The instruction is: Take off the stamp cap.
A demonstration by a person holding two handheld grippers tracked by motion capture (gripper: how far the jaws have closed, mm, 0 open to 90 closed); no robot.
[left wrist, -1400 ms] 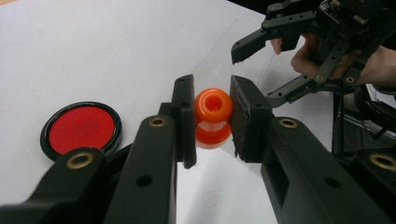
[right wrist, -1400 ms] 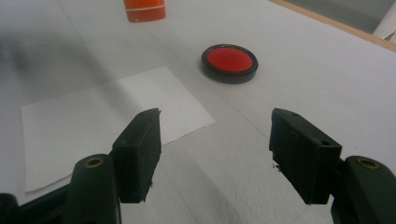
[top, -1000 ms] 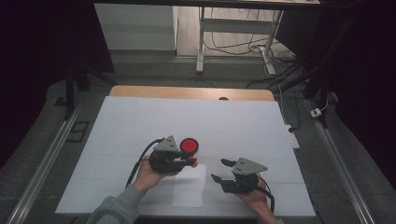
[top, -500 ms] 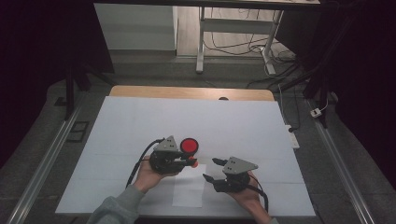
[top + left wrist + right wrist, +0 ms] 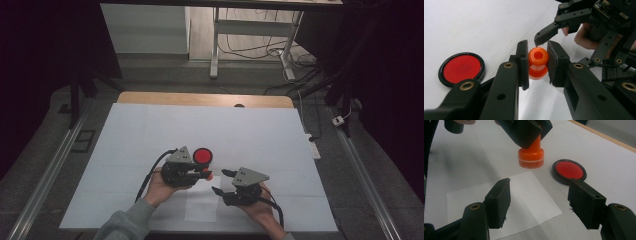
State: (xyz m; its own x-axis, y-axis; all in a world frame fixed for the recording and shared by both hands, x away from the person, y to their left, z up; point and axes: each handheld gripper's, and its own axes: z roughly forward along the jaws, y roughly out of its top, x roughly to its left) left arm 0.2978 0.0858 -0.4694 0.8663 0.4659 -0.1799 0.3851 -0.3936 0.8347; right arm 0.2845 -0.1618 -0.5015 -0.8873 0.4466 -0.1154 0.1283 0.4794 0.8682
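White table [image 5: 150, 130]: one orange stamp [image 5: 538, 63]

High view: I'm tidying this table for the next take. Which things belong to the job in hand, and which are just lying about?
In the job:
- orange stamp, clamped in left gripper
- red ink pad
- paper sheet
- right gripper, open over the sheet

Lying about:
- power strip at the table's right edge

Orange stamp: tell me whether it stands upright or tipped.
Upright. The orange stamp hangs base-down over the table, its knob clamped in the left gripper.
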